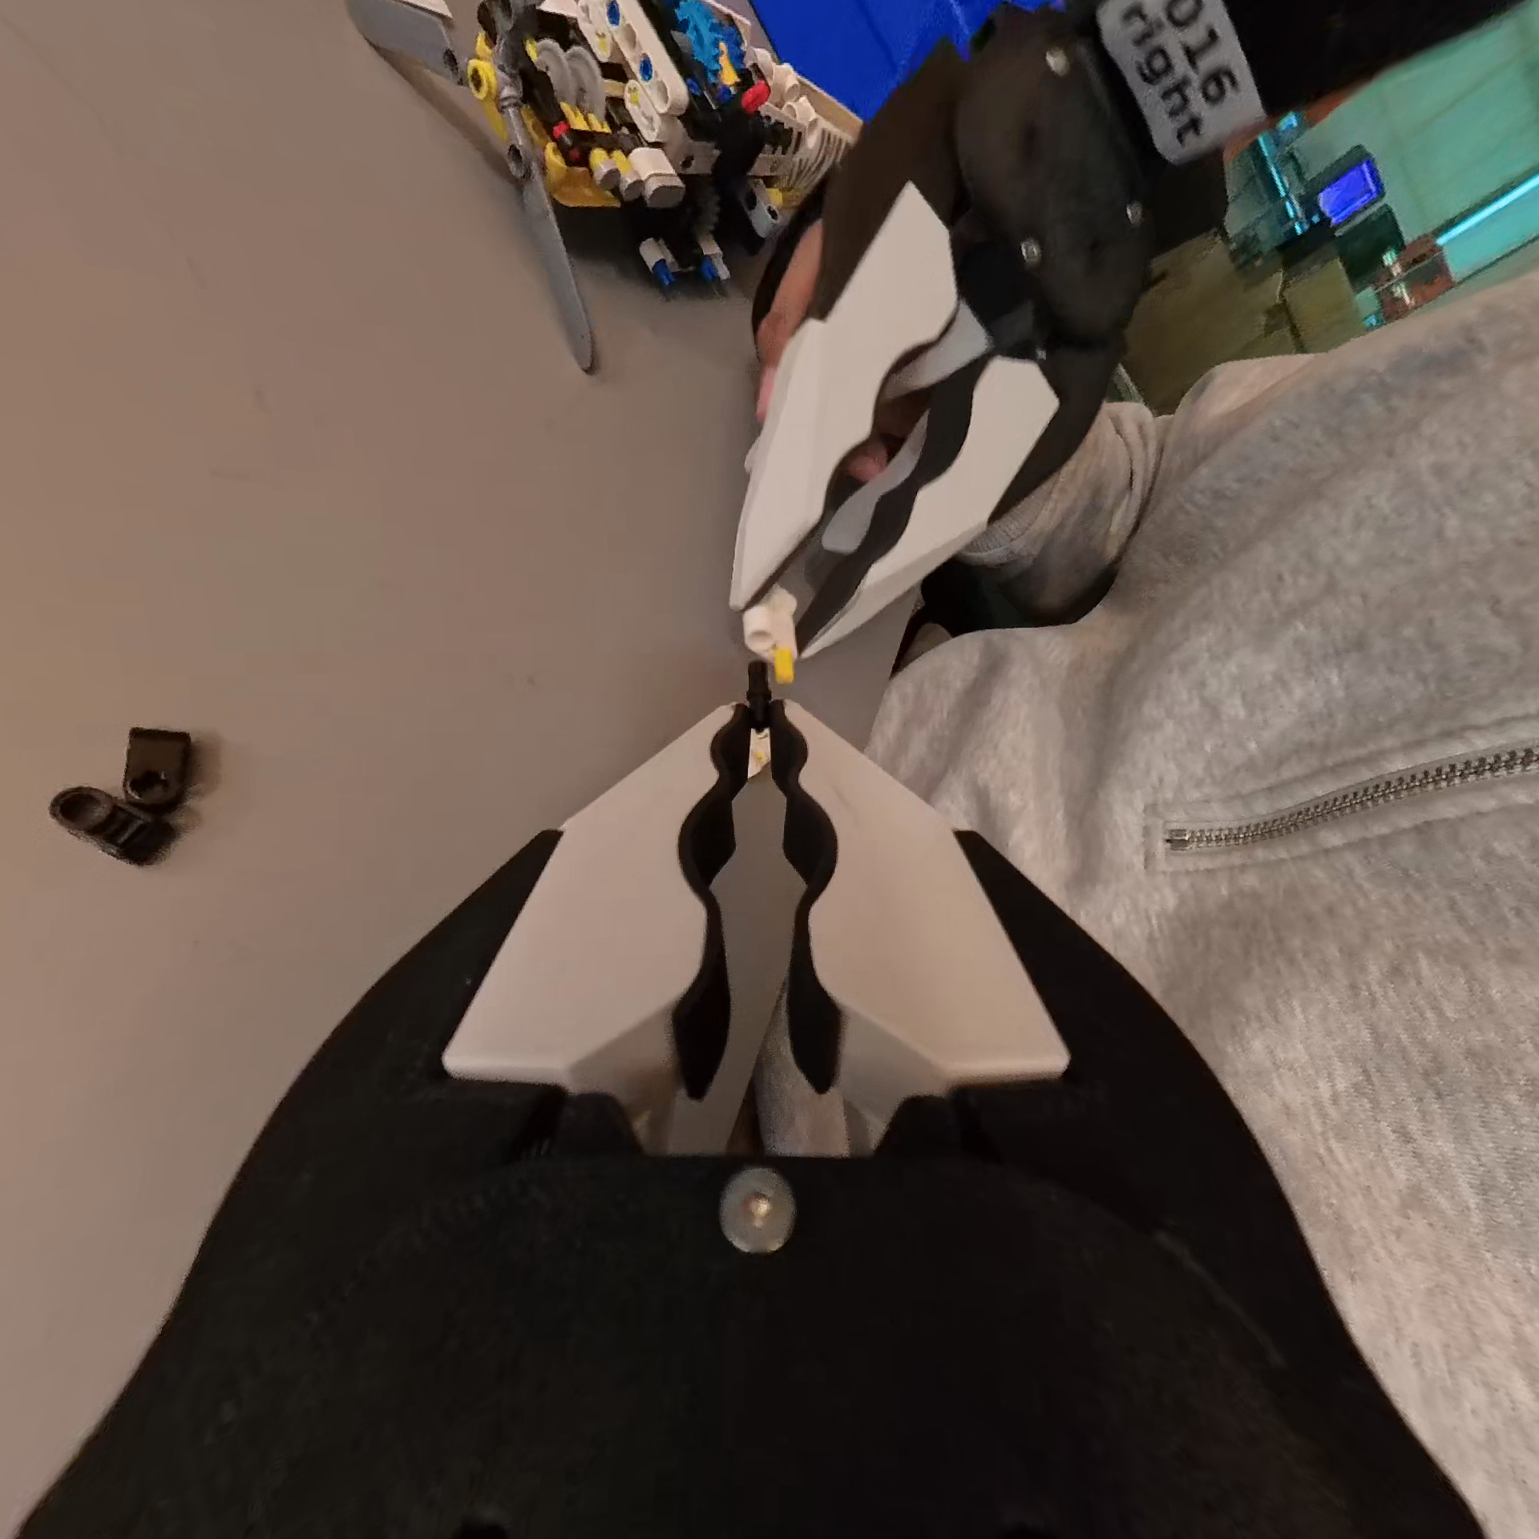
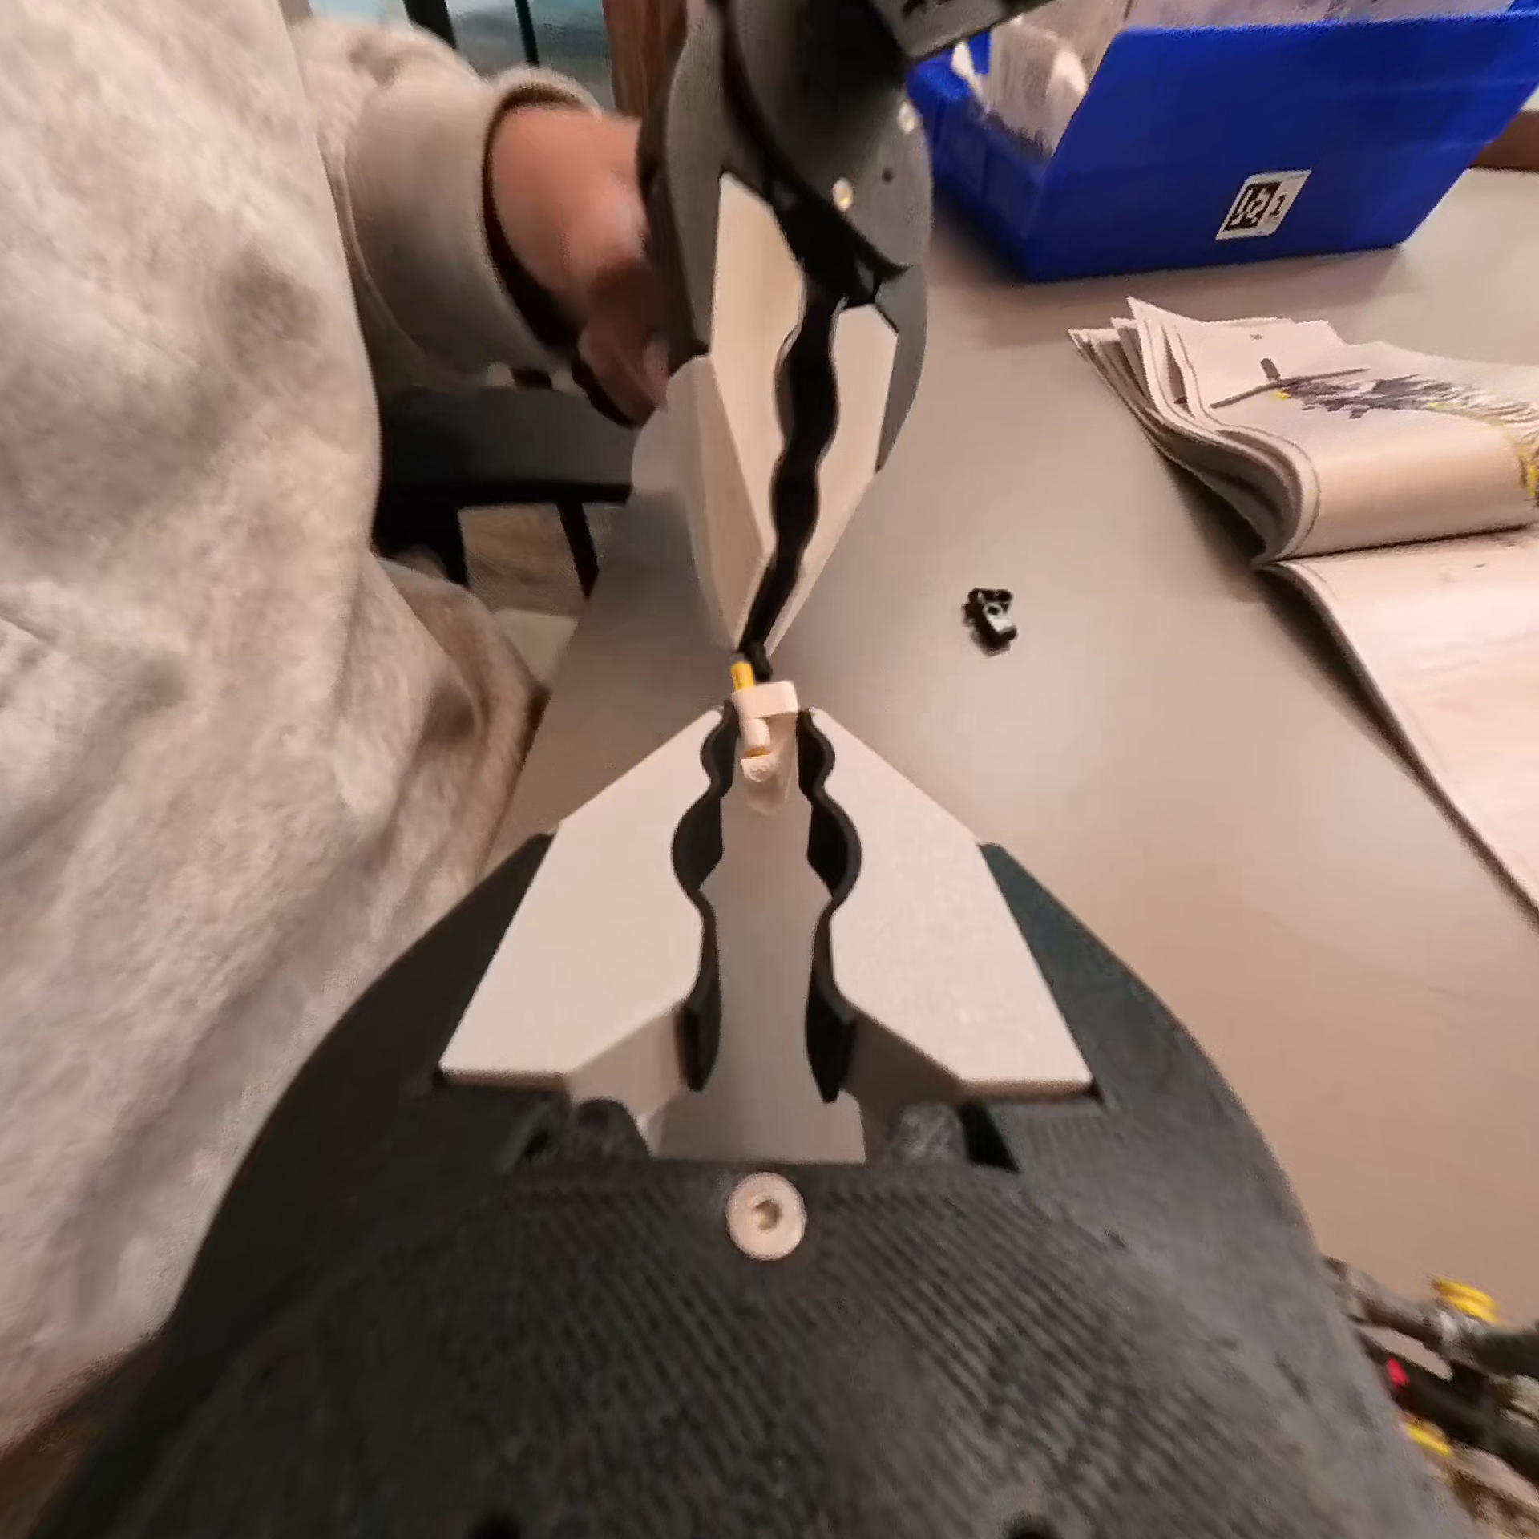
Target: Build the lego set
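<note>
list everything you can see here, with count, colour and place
black pin: 1, black, in left tongs' tips
white connector: 1, white with yellow pin, in right tongs' tips
loose connectors: 2, black, on the table
lego model: 1, yellow, white, black, far table
instruction booklet: 1, pale, open on table
bin: 1, blue, table's far side
table: 1, beige
sweatshirt: 1, grey, person's
left tongs: 1, white, shut
right tongs: 1, white, shut

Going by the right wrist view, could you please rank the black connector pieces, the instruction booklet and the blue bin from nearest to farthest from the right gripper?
1. Black connector pieces, on the table just right of the right gripper.
2. Instruction booklet, farther right.
3. Blue bin, back right.
</note>
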### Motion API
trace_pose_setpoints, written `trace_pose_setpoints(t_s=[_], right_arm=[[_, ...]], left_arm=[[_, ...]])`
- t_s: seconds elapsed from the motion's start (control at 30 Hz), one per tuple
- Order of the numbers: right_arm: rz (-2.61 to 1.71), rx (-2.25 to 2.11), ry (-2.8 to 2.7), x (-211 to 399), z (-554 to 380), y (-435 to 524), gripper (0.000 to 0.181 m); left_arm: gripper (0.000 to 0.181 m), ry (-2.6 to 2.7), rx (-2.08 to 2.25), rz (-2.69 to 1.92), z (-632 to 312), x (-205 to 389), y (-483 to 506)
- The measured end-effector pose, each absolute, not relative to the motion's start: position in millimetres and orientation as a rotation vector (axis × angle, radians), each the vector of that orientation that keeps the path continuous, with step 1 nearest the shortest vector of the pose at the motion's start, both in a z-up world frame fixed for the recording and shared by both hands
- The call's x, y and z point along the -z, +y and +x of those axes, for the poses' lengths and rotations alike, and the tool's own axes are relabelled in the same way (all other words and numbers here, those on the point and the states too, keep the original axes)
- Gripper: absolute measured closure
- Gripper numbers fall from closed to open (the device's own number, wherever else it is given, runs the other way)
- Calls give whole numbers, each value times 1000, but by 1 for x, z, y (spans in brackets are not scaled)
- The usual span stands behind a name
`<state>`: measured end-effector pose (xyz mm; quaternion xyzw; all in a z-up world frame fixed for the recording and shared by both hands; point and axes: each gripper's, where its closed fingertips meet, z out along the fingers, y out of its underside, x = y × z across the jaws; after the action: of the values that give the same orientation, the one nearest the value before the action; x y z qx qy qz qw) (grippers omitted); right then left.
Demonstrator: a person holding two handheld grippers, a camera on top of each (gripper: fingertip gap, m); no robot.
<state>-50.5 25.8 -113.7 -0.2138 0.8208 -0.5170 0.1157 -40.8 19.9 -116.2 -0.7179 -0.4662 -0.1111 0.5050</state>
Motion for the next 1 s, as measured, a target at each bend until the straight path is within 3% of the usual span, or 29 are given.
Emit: trace_pose_setpoints(t_s=[1.0], right_arm=[[-924, 1511, 2610, 134, -47, 27, 169]], left_arm=[[180, -1189, 413, -1730, -40, 133, 26]])
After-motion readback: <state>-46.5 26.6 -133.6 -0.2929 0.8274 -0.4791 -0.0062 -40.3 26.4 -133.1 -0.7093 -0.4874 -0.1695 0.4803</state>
